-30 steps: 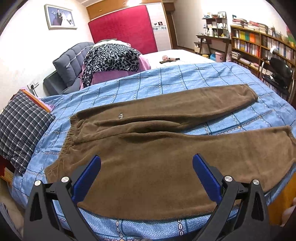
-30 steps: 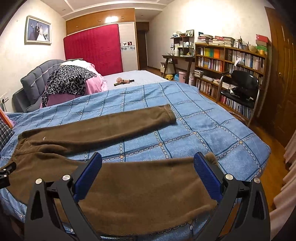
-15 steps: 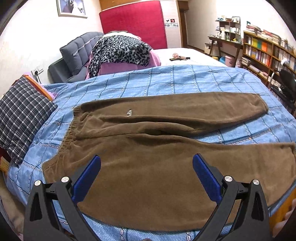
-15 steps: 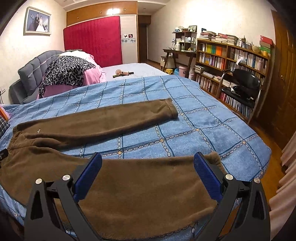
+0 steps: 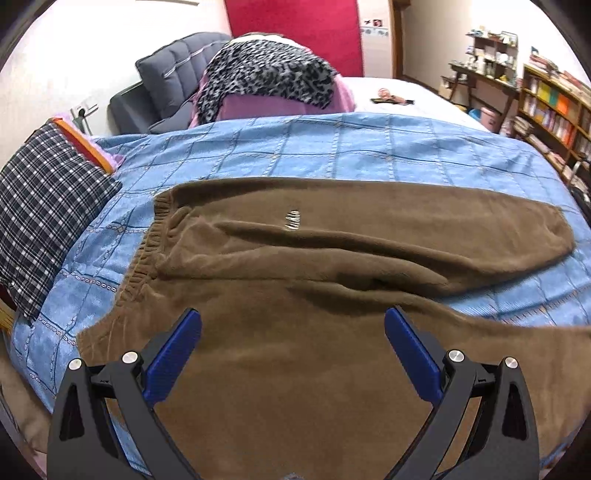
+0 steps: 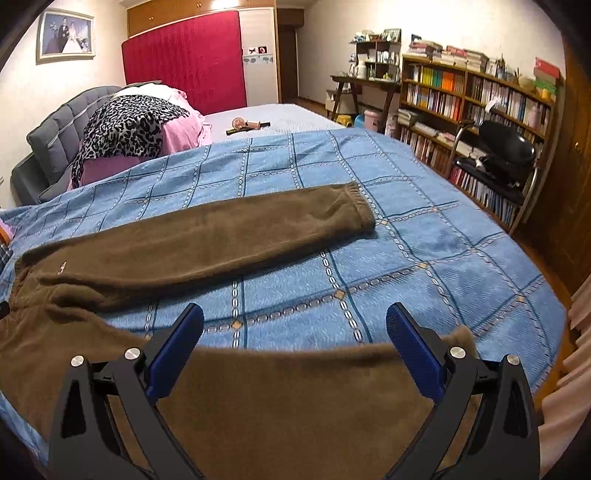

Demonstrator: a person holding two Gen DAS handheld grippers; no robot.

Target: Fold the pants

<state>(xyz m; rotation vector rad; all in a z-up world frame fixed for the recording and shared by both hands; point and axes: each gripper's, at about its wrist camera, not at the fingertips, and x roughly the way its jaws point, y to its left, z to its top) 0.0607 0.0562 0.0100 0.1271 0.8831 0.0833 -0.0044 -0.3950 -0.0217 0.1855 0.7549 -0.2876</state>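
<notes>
**A:** Quick count: one pair of brown fleece pants (image 5: pixel 332 295), spread flat on the blue plaid bedspread (image 5: pixel 332 147), waistband toward the checked pillow (image 5: pixel 44 206). Two legs, lying apart in a V, far leg's cuff out on the right. One small white logo (image 5: pixel 291 223) near the hip.

**B:** Grippers?

**A:** Two. Left gripper (image 5: pixel 293 325) spread wide over the seat and near leg, nothing pinched between the blue pads. Right gripper (image 6: pixel 294 321) likewise wide apart, hovering over the near leg's cuff end at the bed's edge, holding nothing.

**B:** Rest of the room?

**A:** One leopard-print blanket (image 6: pixel 125 129) on pink bedding by the grey headboard (image 6: pixel 55 129), one bookshelf (image 6: pixel 480 96), one black chair (image 6: pixel 506 151), one framed photo (image 6: pixel 65 35) on the wall.

**B:** Changed from a second back?

**A:** Pants in the same spot, same V. Left gripper's view tipped down and pushed in closer: waistband and logo much larger now, photo gone out of the top. Right gripper's view moved in a bit as well, near leg filling more of the bottom. Both just as wide apart as before.
</notes>
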